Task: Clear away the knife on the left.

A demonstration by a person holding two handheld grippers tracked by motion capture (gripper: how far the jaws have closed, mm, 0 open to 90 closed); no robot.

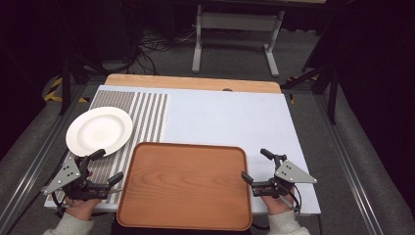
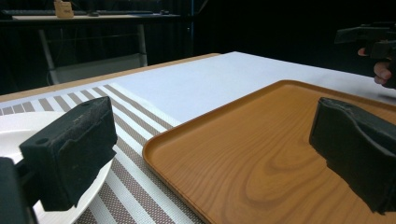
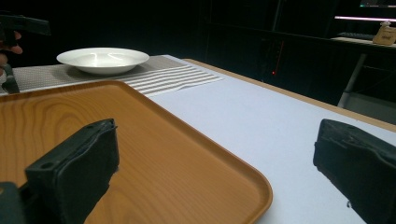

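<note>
Now, I see left gripper at tray's left edge, jaws spread wide, nothing between pads. Own view: one jaw over plate rim, other jaw over tray. Right gripper at tray's right edge, jaws equally wide, holding nothing; own view puts one jaw over tray, other over white cloth. Tray lies bare at table's near edge, centred between grippers. Plate sits on striped mat, just beyond left gripper, near tray's far left corner, not touching it.
</note>
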